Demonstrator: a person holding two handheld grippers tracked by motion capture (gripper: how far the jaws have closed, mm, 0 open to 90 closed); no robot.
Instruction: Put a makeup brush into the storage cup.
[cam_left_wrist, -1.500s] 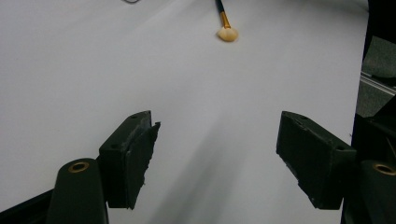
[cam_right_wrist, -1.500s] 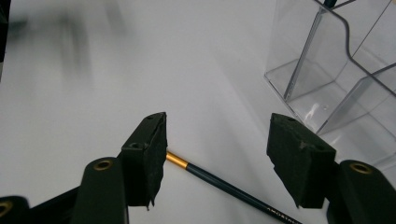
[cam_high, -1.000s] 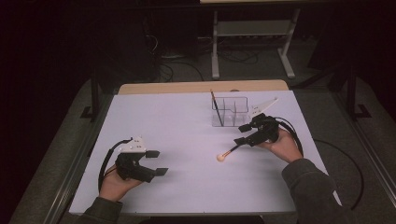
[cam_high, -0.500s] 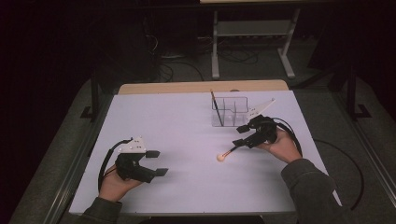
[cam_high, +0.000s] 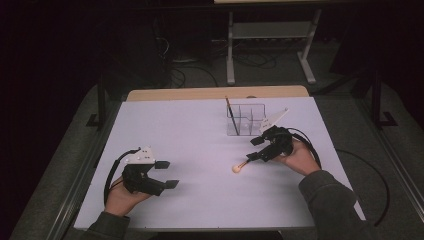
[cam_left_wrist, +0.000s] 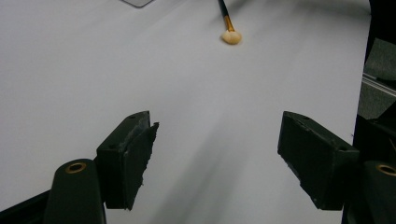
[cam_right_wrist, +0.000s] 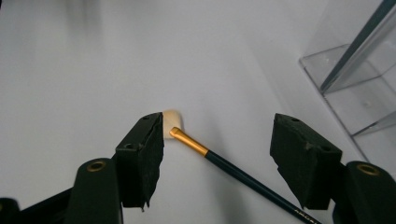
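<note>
A makeup brush (cam_high: 242, 164) lies on the white table, with a cream tip, a gold ferrule and a dark handle. My right gripper (cam_high: 253, 149) hovers over it, open. In the right gripper view the brush (cam_right_wrist: 224, 163) runs slantwise between the jaws of that gripper (cam_right_wrist: 219, 123), its tip by the left jaw, and neither pad presses on it. My left gripper (cam_high: 168, 174) rests open at the front left with nothing between its jaws (cam_left_wrist: 215, 126). The brush tip (cam_left_wrist: 231, 36) shows far ahead of it.
A clear plastic organiser (cam_high: 246, 120) stands just behind the right gripper and holds a second dark brush (cam_high: 231, 114) leaning upright; the organiser (cam_right_wrist: 355, 84) is near the right jaw. The white table cover (cam_high: 190, 135) stretches between the hands. A metal stand (cam_high: 270, 30) is on the floor beyond.
My right gripper has edged slightly toward the front of the table over the brush. The left gripper and the brush have not moved.
</note>
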